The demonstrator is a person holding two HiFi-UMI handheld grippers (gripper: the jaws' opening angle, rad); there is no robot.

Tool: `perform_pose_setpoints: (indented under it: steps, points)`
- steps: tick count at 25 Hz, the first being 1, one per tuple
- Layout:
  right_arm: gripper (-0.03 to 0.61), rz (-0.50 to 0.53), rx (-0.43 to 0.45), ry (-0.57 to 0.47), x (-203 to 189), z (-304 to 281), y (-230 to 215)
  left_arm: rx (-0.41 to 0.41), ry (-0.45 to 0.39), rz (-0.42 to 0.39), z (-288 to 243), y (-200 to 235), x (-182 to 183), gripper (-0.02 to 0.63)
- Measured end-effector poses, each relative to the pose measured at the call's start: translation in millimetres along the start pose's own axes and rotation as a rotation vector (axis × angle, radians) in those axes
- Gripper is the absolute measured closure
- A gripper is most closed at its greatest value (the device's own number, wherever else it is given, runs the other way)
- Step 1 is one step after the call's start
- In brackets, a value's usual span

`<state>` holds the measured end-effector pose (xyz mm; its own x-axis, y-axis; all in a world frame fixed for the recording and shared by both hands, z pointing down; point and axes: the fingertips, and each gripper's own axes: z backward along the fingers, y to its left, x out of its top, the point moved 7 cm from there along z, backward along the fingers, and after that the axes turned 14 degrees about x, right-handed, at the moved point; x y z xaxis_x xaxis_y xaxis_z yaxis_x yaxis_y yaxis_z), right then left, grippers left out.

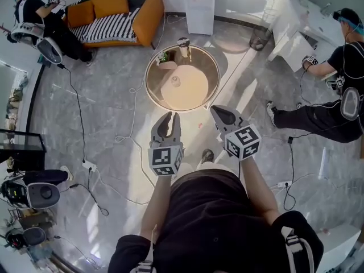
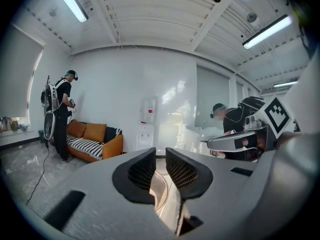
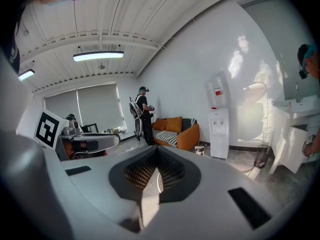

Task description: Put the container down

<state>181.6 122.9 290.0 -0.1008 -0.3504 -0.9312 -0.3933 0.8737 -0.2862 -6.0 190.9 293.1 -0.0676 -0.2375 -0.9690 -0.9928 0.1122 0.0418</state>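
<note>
Small items [image 1: 166, 58] on the round table [image 1: 212, 67] — too small to tell.

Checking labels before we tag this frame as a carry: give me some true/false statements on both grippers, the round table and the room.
1. The left gripper holds a container. False: its jaws stand slightly apart with nothing between them.
2. The right gripper is shut and empty. True.
3. The round table with a gold-coloured rim is bare. False: a small potted plant and a few other small things stand on it.
4. An orange sofa with a black-and-white striped seat stands near a white water dispenser. True.
</note>
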Motion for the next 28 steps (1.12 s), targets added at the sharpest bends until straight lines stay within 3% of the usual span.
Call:
perform_pose_setpoints:
  steps: [11, 28]
  points:
    - [0.574, 0.055, 0.031, -0.033, 12.0, -3.2, 23.2, -0.045, -0.022, 0.022, 15.1, 12.1, 14.5, 0.592]
    - [0.575, 0.095, 0.073, -0.045, 6.4, -2.4, 40.8, -0.066, 0.032, 0.012, 20.7, 10.0, 5.1, 0.595]
